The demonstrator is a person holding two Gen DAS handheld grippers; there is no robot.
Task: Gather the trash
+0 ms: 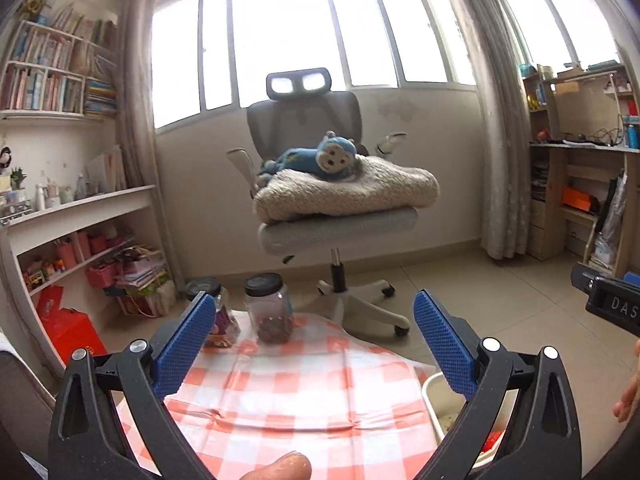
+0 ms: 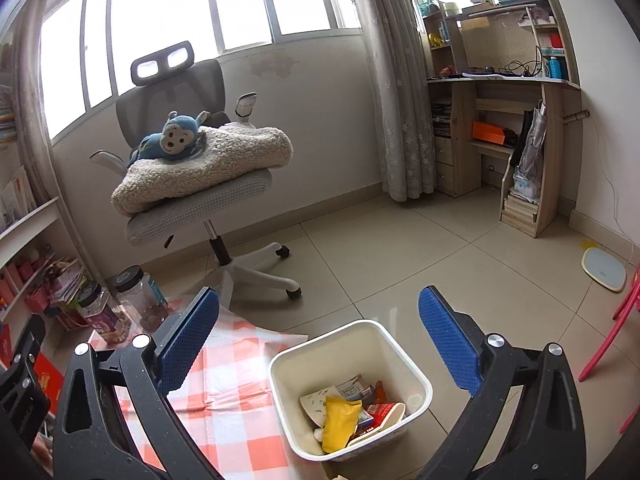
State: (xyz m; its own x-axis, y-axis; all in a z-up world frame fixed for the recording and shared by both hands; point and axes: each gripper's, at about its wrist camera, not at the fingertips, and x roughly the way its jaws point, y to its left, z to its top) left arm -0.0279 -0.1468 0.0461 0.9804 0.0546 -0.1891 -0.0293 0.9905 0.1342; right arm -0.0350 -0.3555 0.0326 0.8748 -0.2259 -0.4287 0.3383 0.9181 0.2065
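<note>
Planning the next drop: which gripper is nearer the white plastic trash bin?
Right. The right gripper hangs open just above the white plastic trash bin; the left gripper is over the checkered cloth beside it.

Table: an orange-and-white checked tablecloth [image 1: 280,392] is covering it.
On the cloth: two black-lidded clear jars [image 1: 270,308] are standing at the far edge.
Floor: beige tiles [image 2: 420,248] are carrying a white bin [image 2: 352,390] of wrappers and a swivel chair [image 2: 192,168].
</note>
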